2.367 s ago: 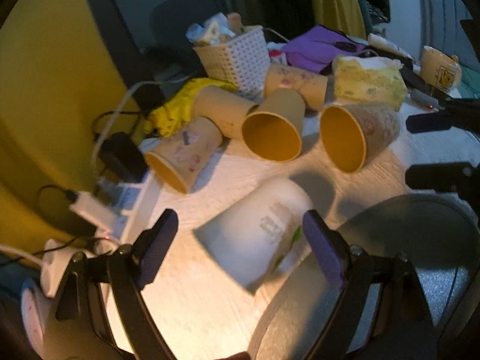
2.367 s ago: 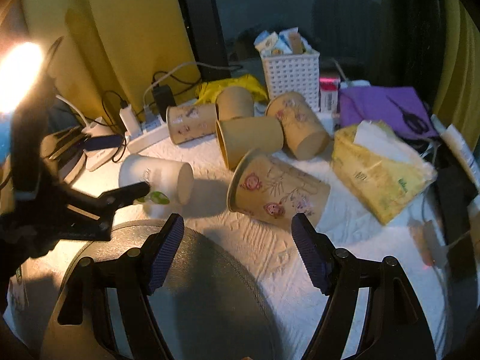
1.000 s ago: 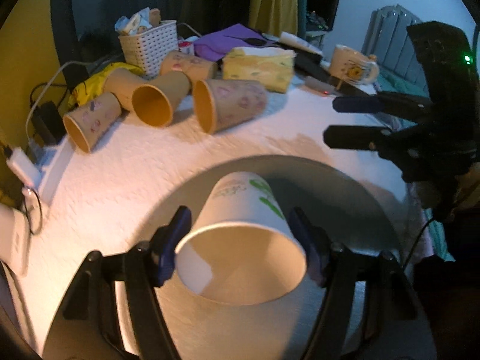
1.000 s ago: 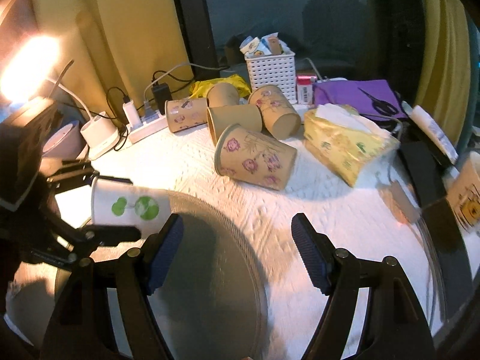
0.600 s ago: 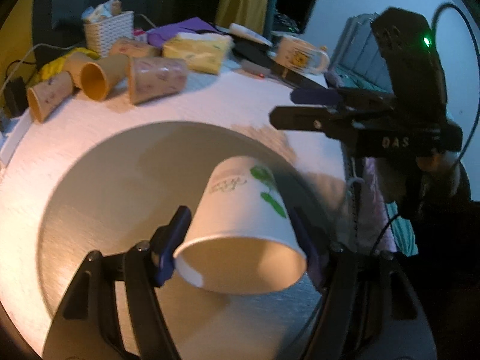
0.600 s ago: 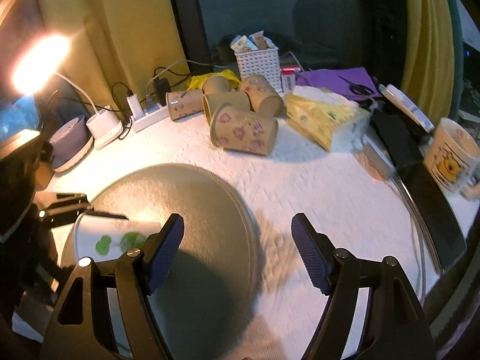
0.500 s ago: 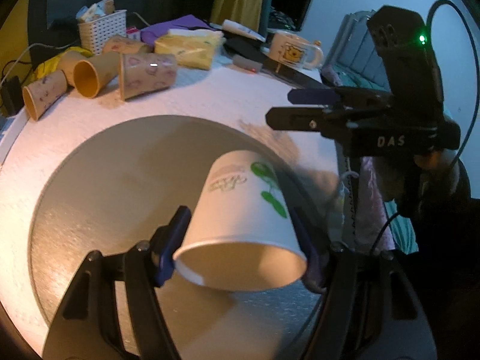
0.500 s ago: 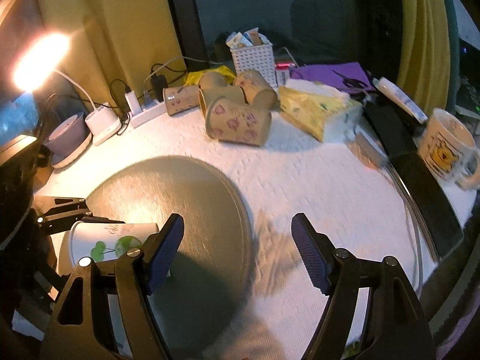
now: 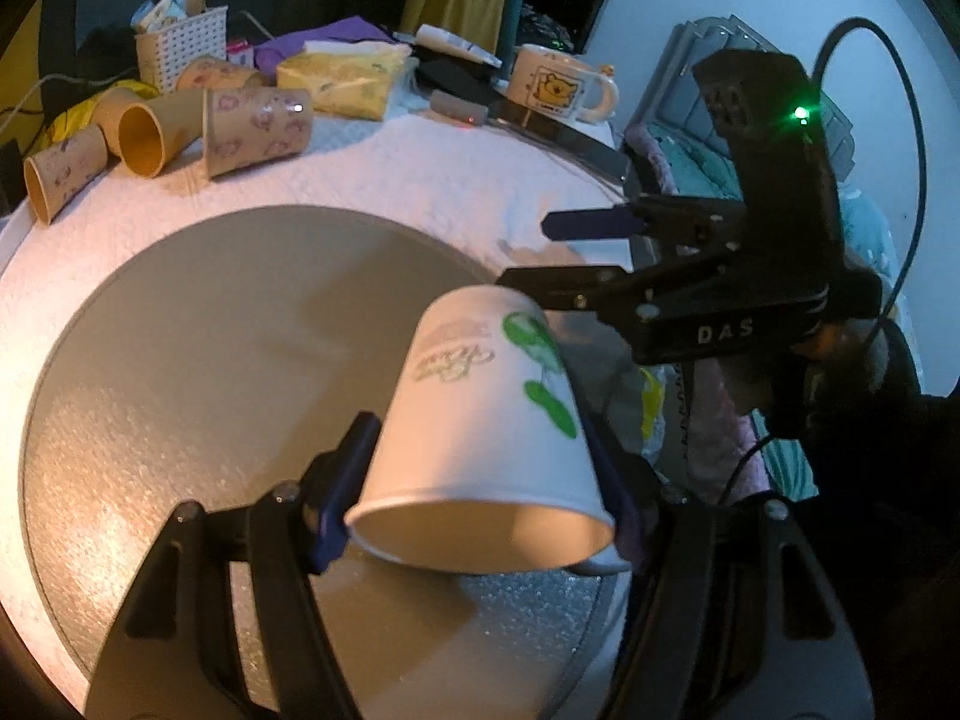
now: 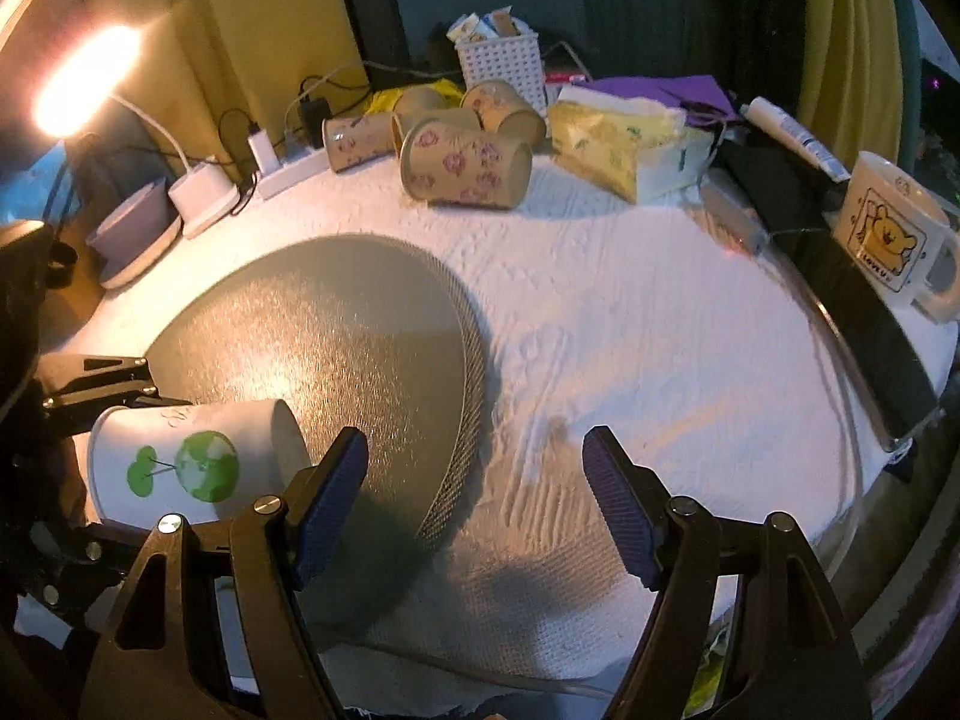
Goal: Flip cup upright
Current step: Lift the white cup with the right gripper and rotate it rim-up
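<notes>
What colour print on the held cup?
Green leaf-like print on the white paper cup, clearest in the right wrist view.

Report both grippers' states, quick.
Left gripper: shut on the white paper cup, held on its side above the grey round mat.
Right gripper: open, holding nothing.

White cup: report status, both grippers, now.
Left gripper shut on white cup, cup on its side above grey mat, not upright. Right gripper open, empty, beside the cup's base. Nothing on the mat under it.
</notes>
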Tool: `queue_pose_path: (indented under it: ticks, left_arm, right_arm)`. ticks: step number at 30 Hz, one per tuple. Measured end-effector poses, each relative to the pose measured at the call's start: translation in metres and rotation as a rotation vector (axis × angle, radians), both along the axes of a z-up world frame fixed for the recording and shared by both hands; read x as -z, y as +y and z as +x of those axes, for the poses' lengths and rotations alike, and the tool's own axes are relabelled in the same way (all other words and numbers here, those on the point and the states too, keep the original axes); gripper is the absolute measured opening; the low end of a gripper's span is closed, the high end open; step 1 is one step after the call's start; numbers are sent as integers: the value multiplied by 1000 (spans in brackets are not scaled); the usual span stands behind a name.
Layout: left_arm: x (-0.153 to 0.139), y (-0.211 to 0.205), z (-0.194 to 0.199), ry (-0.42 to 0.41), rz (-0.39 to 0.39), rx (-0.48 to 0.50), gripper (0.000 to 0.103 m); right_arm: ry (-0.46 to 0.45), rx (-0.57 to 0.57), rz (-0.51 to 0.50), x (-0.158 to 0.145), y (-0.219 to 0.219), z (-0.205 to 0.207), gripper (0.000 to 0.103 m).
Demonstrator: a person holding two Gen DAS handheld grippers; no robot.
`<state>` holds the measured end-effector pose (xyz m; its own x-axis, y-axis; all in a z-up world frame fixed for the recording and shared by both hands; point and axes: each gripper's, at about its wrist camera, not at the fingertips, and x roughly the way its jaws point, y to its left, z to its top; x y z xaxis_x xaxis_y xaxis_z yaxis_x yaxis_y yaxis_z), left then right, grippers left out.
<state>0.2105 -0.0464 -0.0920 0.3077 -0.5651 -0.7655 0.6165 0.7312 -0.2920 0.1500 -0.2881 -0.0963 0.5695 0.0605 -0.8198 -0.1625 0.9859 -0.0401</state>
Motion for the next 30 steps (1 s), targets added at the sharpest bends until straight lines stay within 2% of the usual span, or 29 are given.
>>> queue_pose_path:
  ticks: [7,9,10,21,27,30]
  left_arm:
    - [3,4,4,19,23,-28,73]
    - [4,7,5,20,30,-39,85]
    - [4,9,4,20,30,-44,86]
    - [-3,37,-11,-22,61,-117,86]
    - [-5,60,-25,-40,85,-203,86]
    - [-11,75,-37,-55,68,-256,86]
  right_arm:
    - [13,-56,-5,1,11,3,77]
    - [23,-73,-14,3,16,1,77]
    - [27,-81,-13,4,17,0,77]
    - [43,-165,-26,1,44,-8,77]
    - [51,-227,-61,-3,62,-13,77]
    - [27,-282,-102,-13,71,-19,77]
